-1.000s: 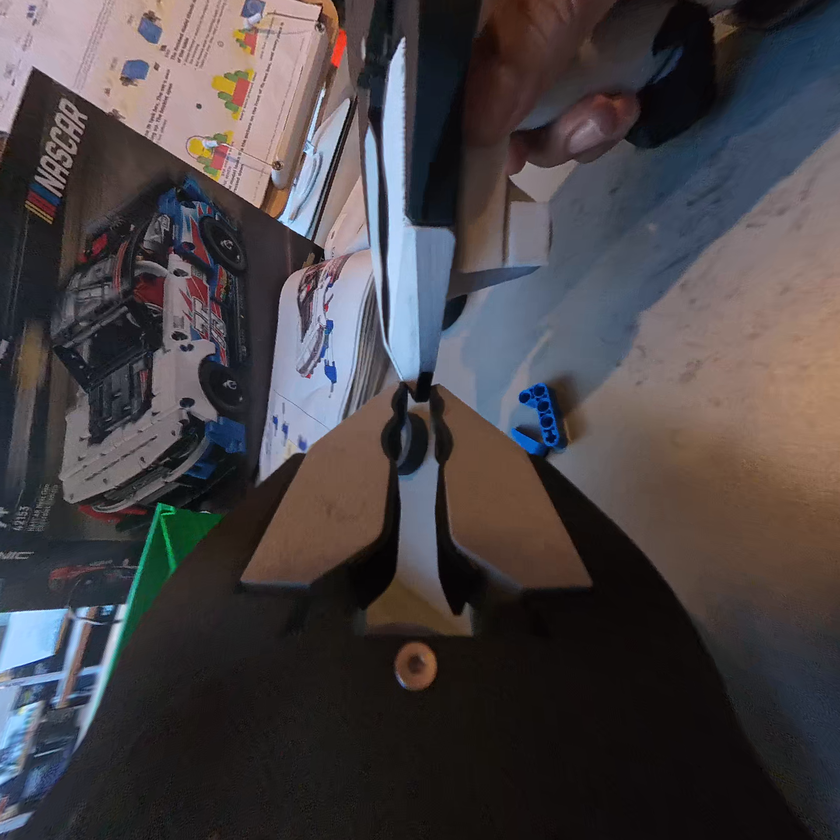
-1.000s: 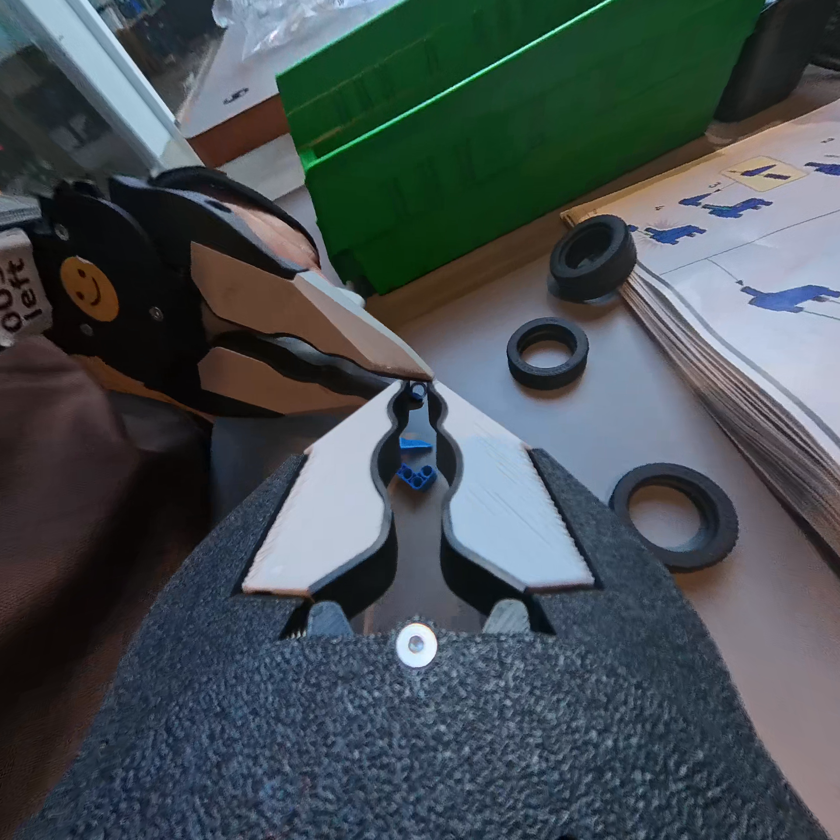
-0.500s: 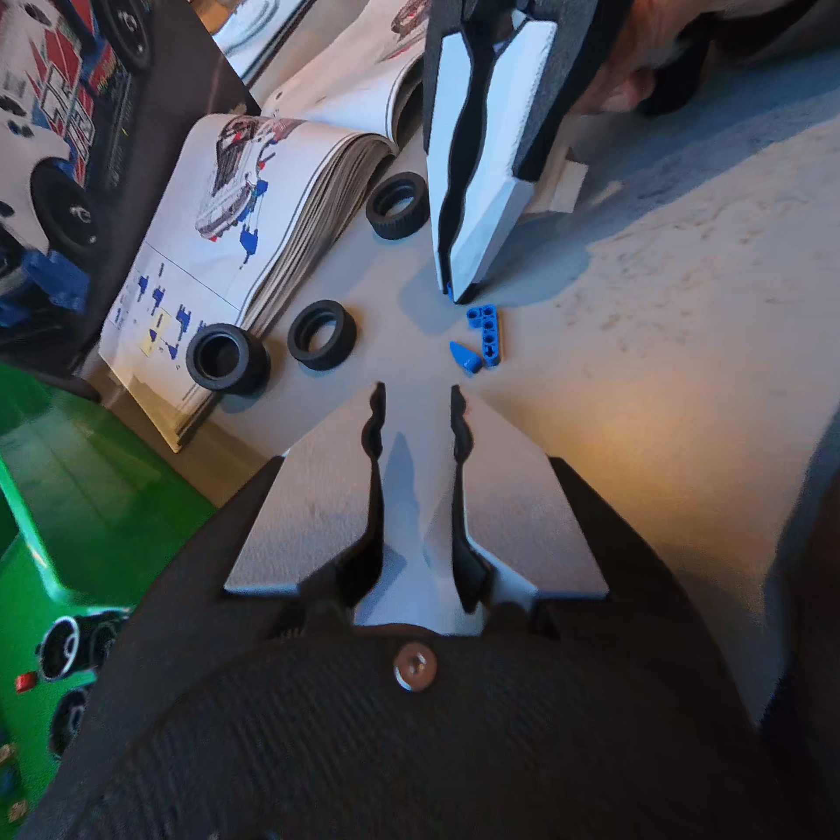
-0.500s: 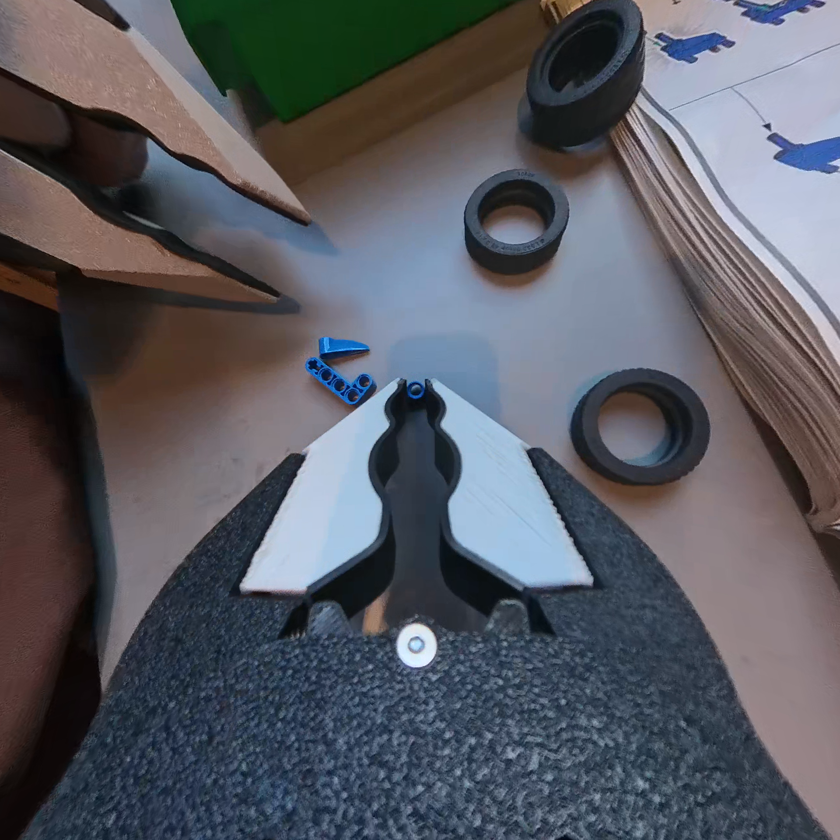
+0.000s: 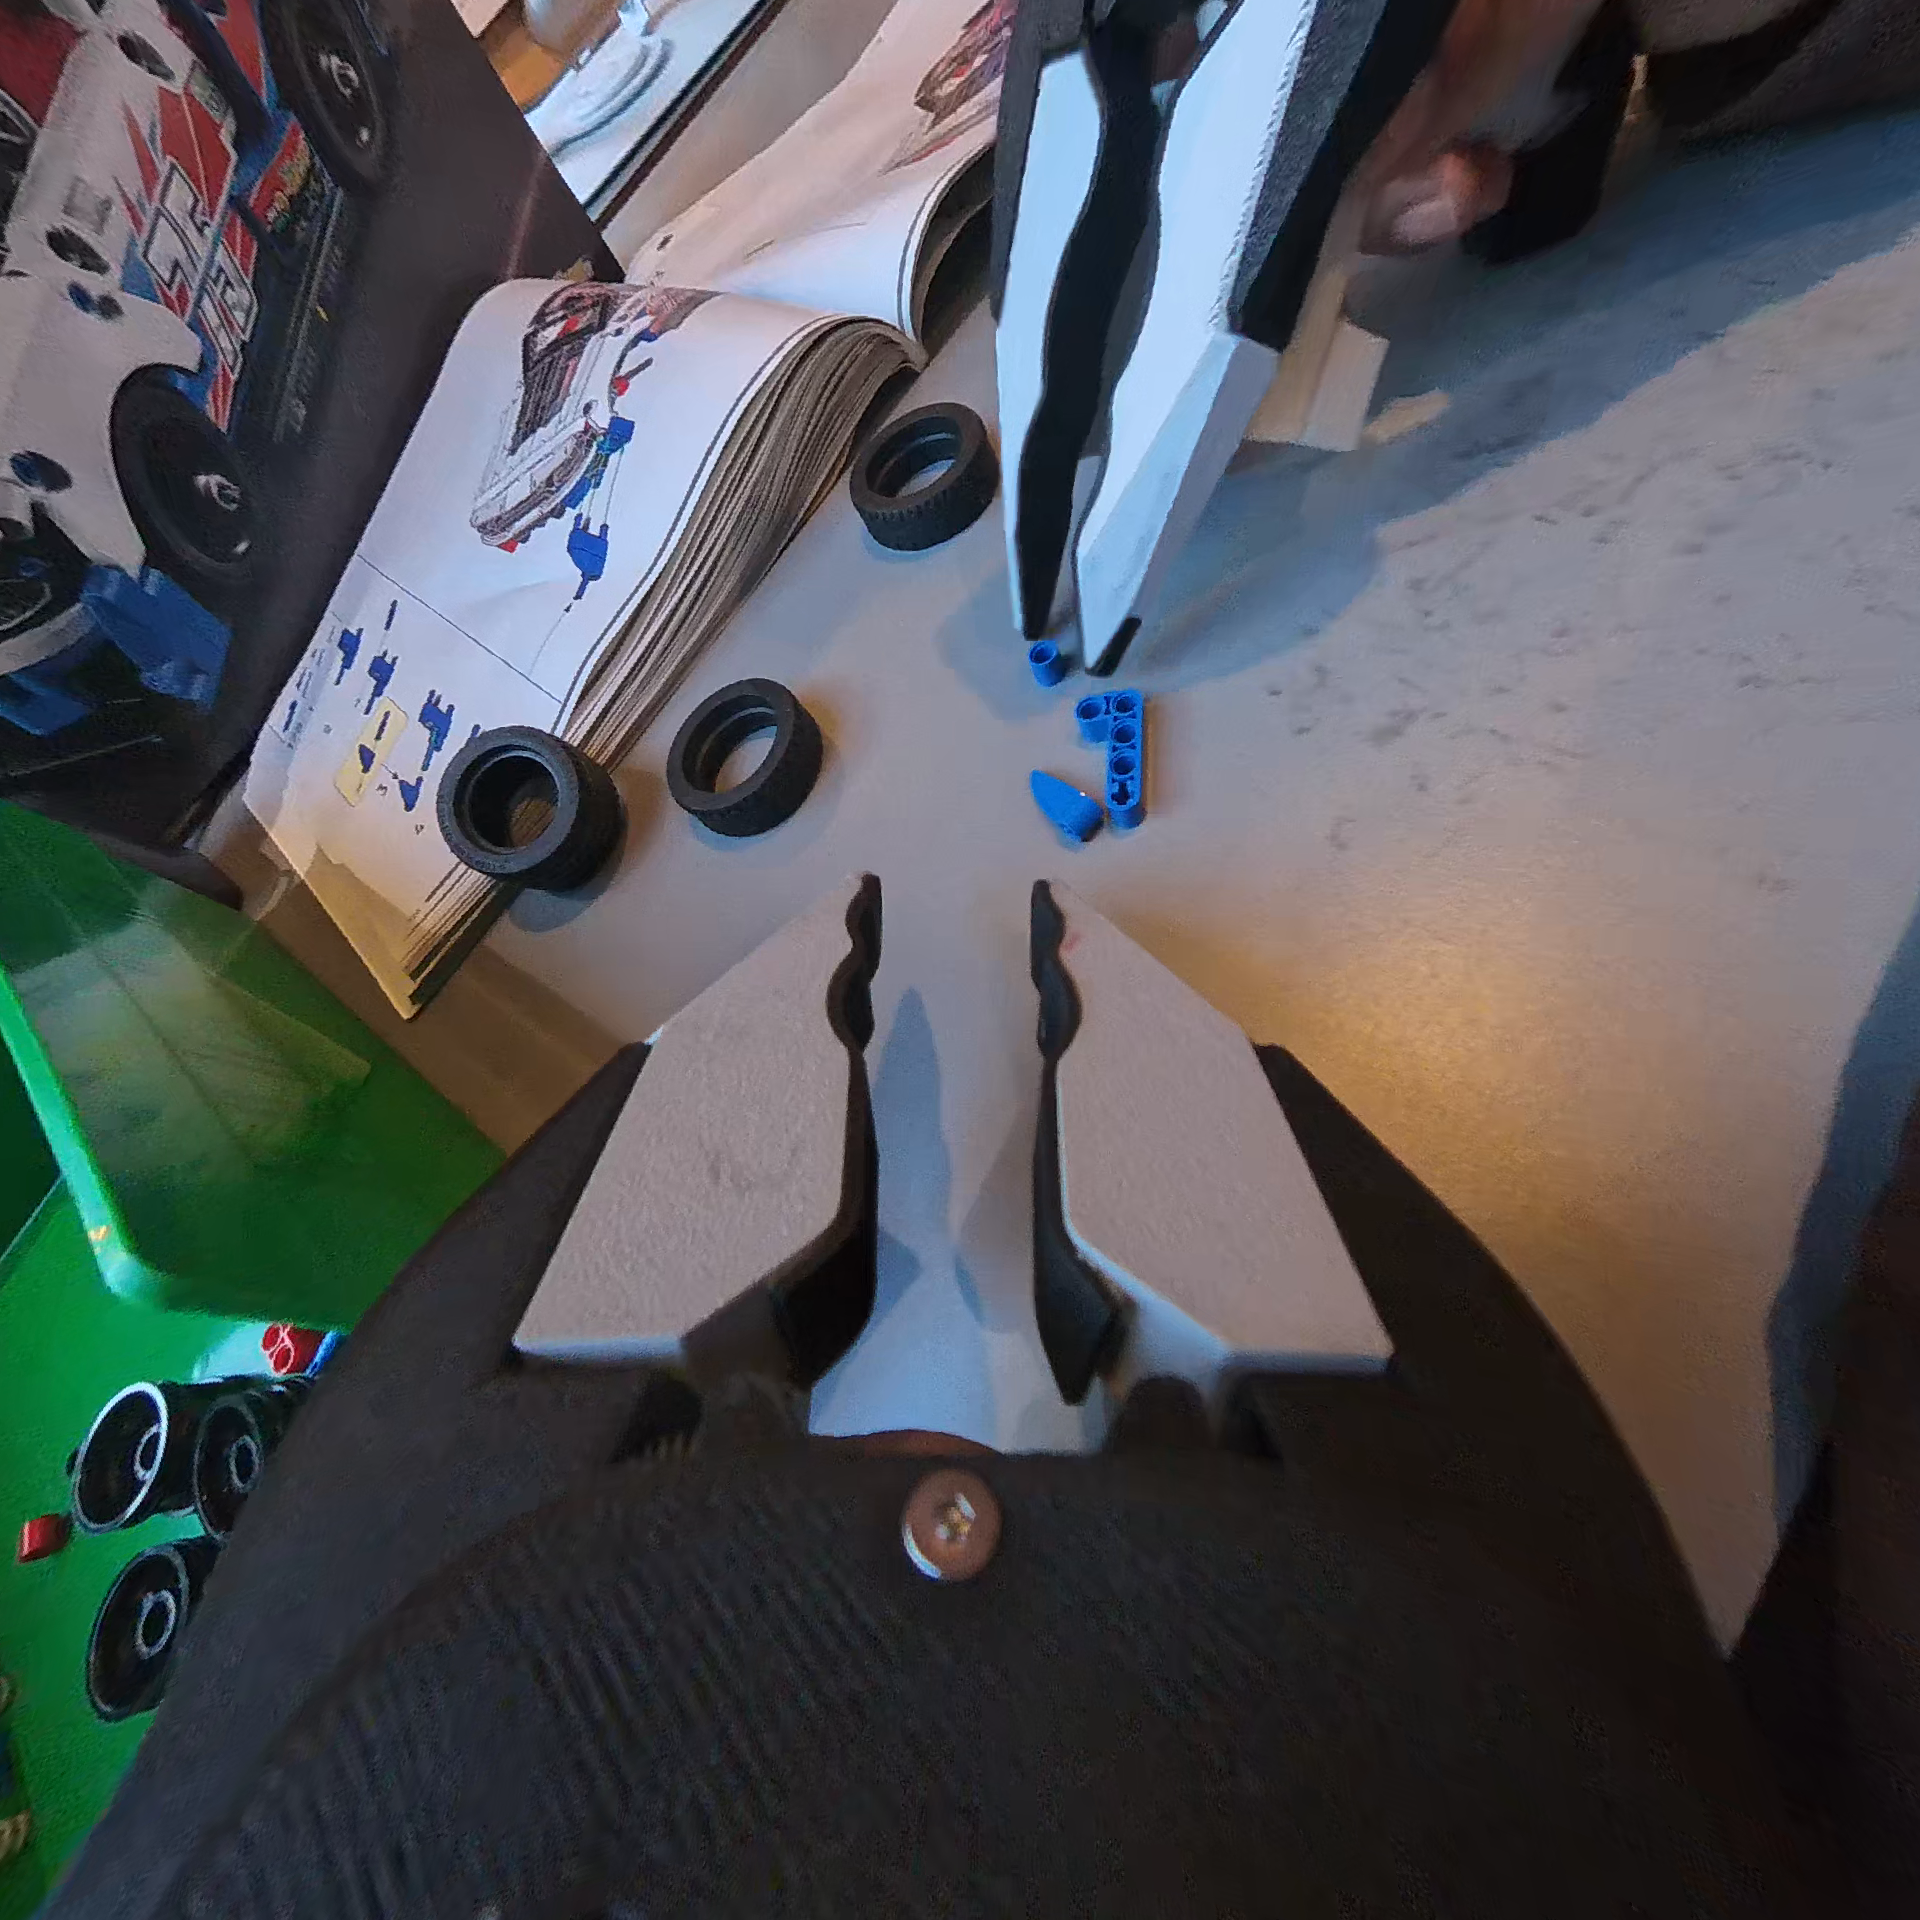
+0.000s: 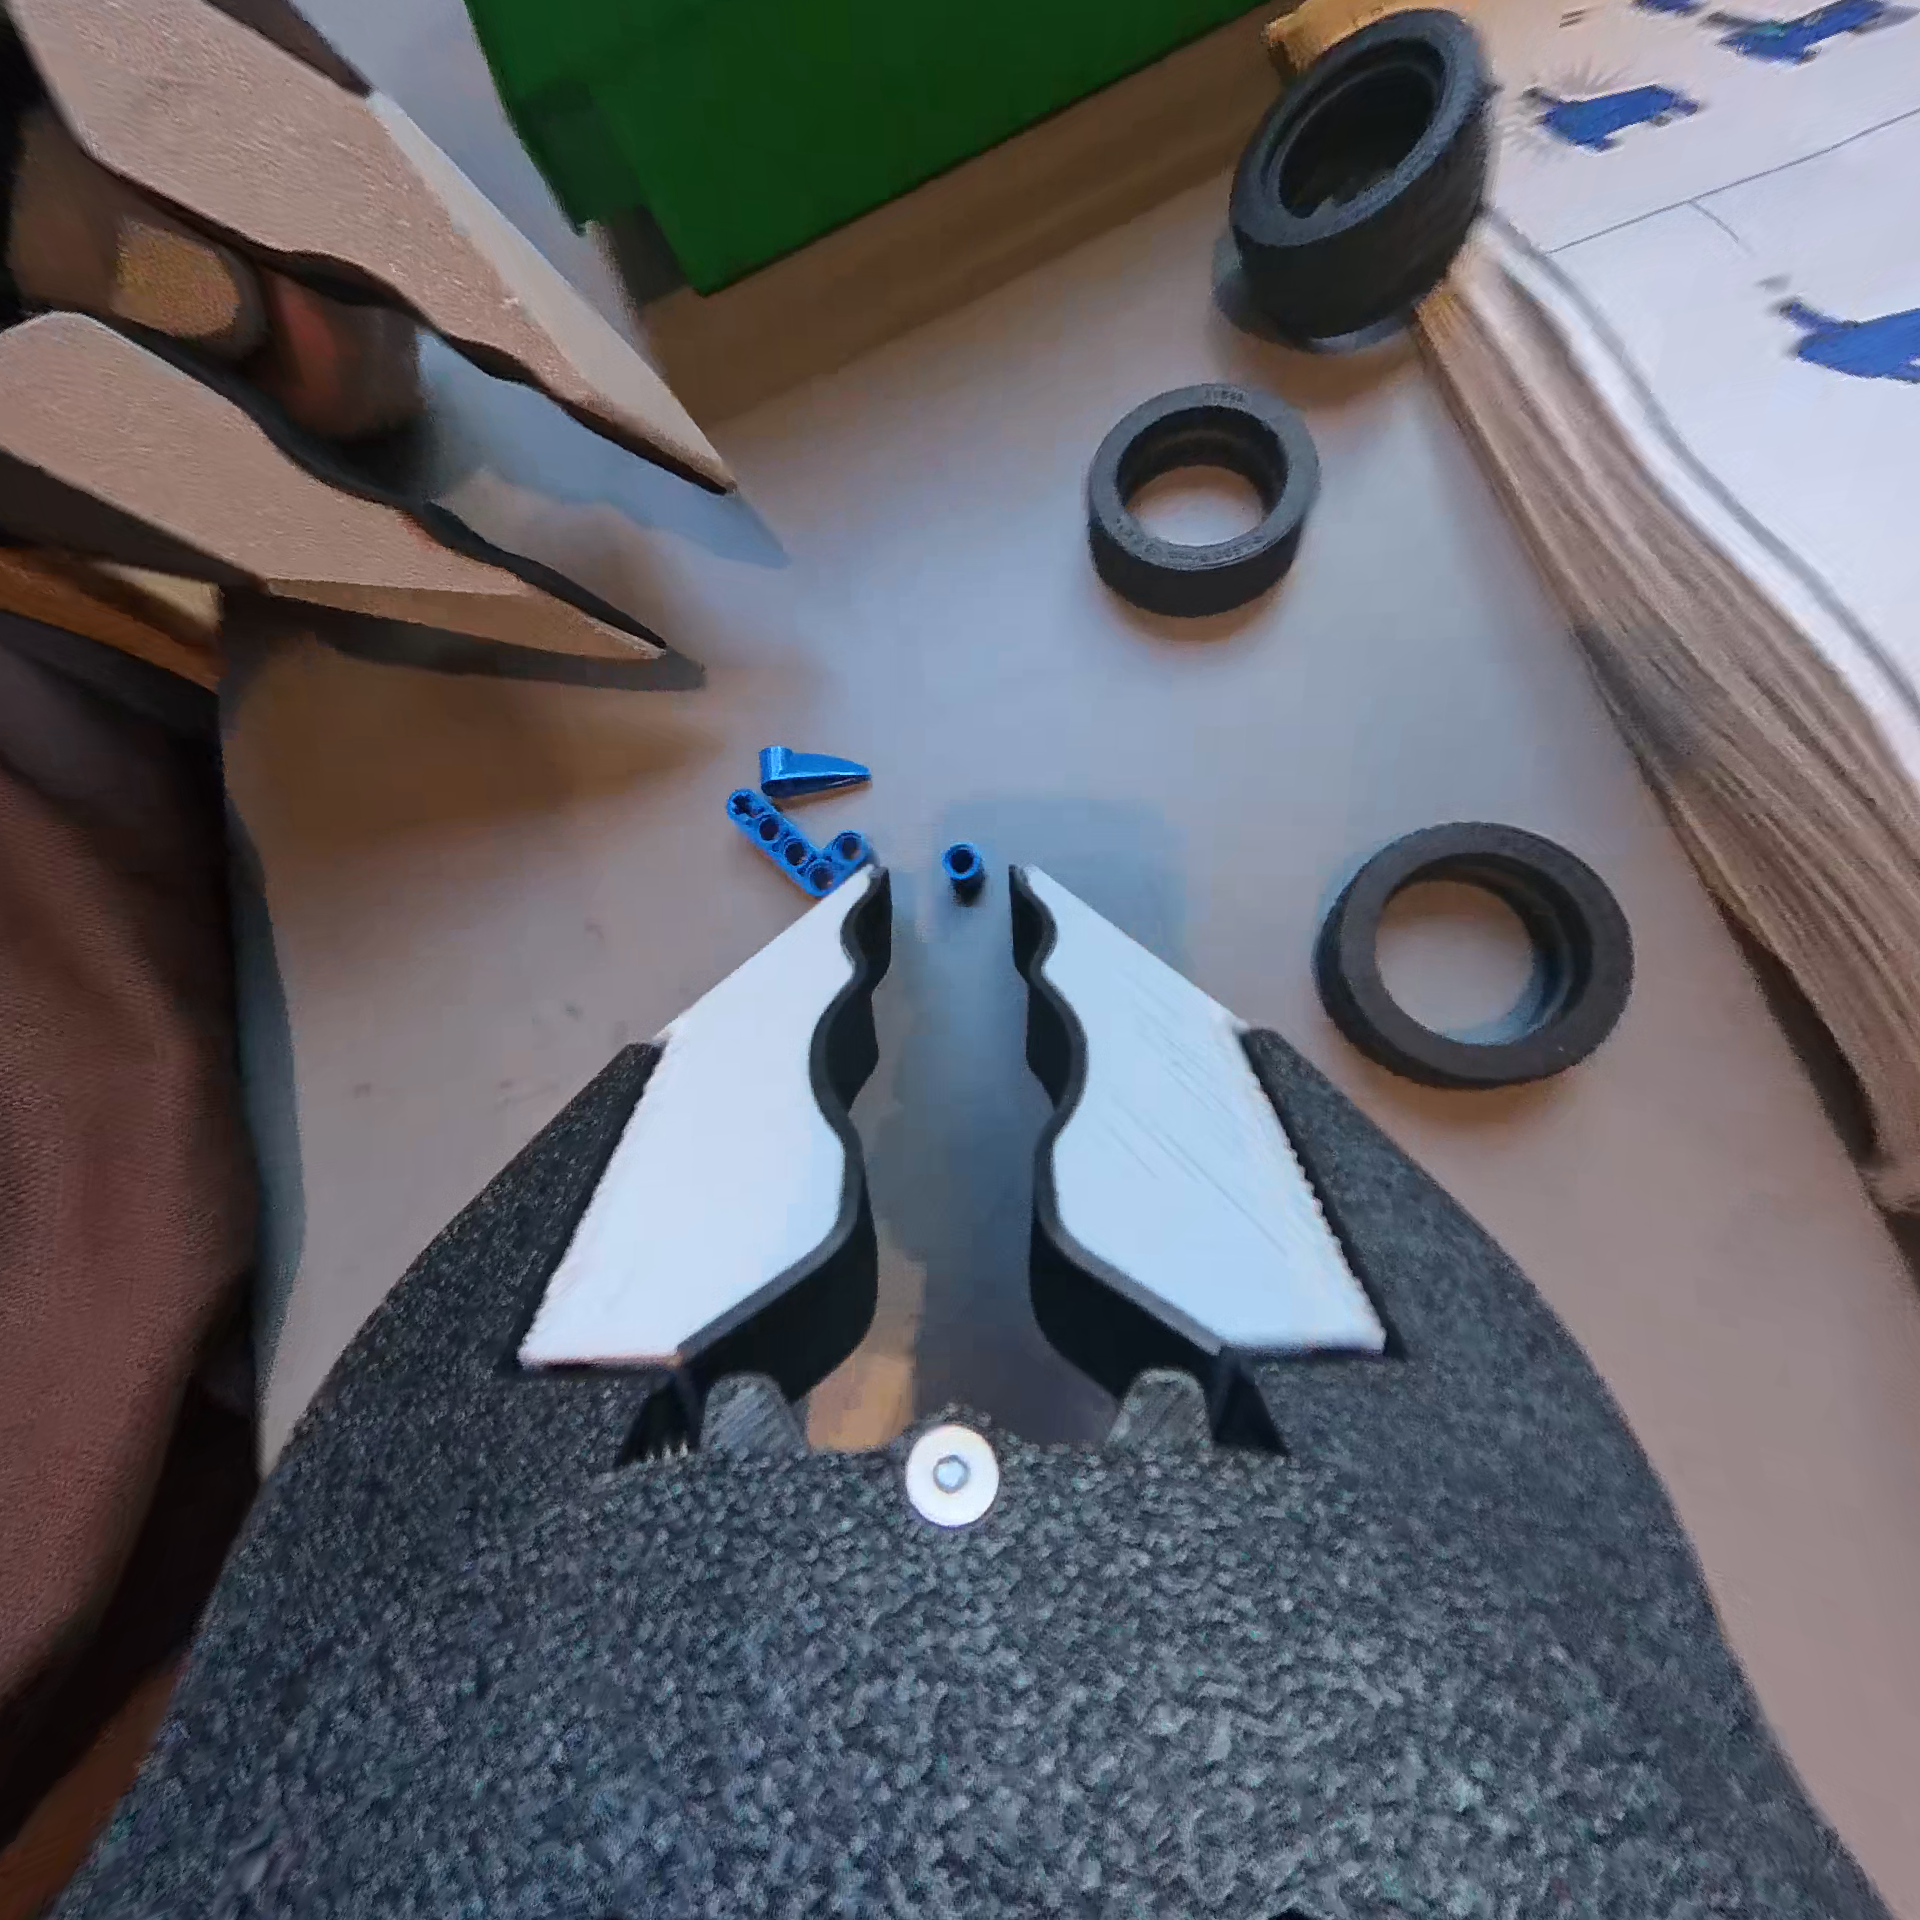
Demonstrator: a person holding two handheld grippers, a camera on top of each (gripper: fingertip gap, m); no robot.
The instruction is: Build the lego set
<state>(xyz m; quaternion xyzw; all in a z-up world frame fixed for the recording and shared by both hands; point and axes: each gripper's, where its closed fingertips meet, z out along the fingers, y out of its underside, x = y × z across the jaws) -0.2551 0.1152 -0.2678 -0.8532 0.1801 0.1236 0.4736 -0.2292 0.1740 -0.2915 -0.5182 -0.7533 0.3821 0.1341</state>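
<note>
Though the instruction booklet [image 5: 582, 540] lies open along the tabletop's [image 6: 1299, 1195] far edge, little seems built: a blue pin [image 6: 963, 868], an angled beam [image 6: 795, 847] and a wedge [image 6: 805, 771] lie loose mid-table (three tyres [image 6: 1203, 499] nearby). Both the right gripper [image 6: 948, 883] and left gripper [image 5: 951, 899] are spread, empty.

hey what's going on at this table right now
A person is building a Lego car with two tools. The right hand-held gripper is open, with a small blue pin standing on the table between its tips. The left hand-held gripper hangs open and empty. A blue L-shaped beam, a blue wedge and three black tyres lie loose beside the open instruction book.
</note>
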